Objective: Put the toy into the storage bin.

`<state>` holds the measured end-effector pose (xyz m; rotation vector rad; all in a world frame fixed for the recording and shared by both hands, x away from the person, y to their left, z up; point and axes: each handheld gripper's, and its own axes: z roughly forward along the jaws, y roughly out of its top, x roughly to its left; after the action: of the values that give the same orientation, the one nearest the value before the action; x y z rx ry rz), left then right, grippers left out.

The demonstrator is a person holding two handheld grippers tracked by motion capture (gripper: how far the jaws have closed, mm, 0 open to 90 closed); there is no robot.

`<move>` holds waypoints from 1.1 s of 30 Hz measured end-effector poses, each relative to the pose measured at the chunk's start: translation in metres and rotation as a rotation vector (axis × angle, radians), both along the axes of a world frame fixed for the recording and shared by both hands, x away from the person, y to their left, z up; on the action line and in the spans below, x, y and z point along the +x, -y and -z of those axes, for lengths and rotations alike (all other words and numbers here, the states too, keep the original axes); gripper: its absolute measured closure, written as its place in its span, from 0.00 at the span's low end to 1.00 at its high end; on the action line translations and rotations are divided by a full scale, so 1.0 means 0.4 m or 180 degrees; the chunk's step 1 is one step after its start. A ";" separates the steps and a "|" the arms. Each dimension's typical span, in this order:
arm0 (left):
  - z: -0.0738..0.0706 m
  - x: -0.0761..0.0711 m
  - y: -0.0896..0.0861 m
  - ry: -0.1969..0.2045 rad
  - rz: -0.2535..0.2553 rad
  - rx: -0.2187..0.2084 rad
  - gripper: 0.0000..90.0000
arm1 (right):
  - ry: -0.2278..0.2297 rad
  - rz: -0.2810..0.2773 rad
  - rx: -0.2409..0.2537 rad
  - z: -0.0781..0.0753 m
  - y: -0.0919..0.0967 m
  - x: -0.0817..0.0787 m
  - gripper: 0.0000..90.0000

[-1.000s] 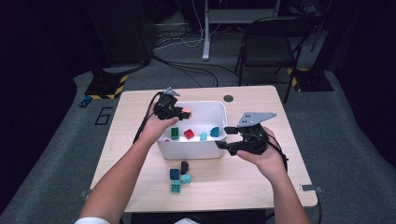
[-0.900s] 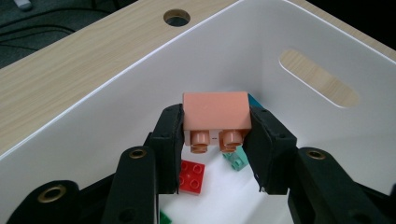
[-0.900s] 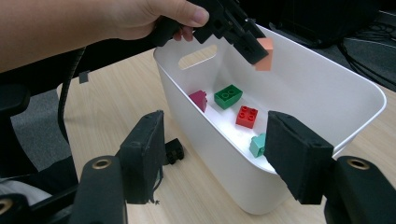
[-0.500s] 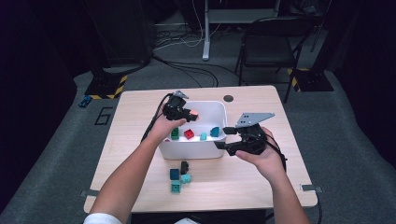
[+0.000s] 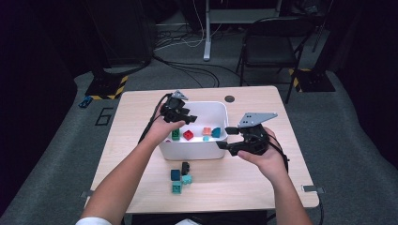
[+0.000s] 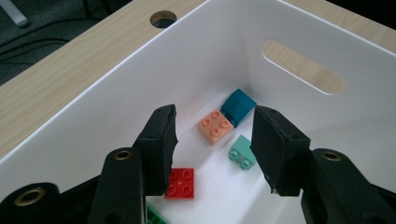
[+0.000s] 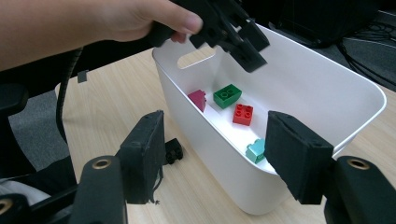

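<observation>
Left tool (image 6: 212,149) jaws apart, just opening, empty; below: one red brick (image 6: 183,183), one orange (image 6: 215,126), no readable markings. Right tool (image 7: 215,158) apart astride bin (image 7: 322,93) wall.

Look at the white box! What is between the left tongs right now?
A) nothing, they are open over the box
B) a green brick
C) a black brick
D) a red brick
A: in the left gripper view the left tongs stand apart above the white box, nothing between their pads; the red brick lies on the box floor below.
</observation>
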<state>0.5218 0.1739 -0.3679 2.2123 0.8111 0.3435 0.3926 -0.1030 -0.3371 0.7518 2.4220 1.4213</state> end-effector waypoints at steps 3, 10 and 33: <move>-0.025 -0.032 -0.015 0.0064 0.0050 -0.0042 0.54 | -0.0003 0.0003 -0.0006 0.001 -0.001 0.000 0.42; -0.065 -0.107 -0.063 0.0100 0.0120 -0.0131 0.51 | -0.0007 0.0015 -0.0019 0.002 -0.003 0.000 0.42; -0.077 -0.285 -0.205 0.0318 0.0146 -0.0181 0.50 | -0.0011 0.0003 -0.0052 0.007 -0.010 0.002 0.42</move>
<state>0.4079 0.2558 -0.3372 2.1395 0.7069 0.4004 0.3932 -0.0988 -0.3400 0.7521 2.4324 1.3993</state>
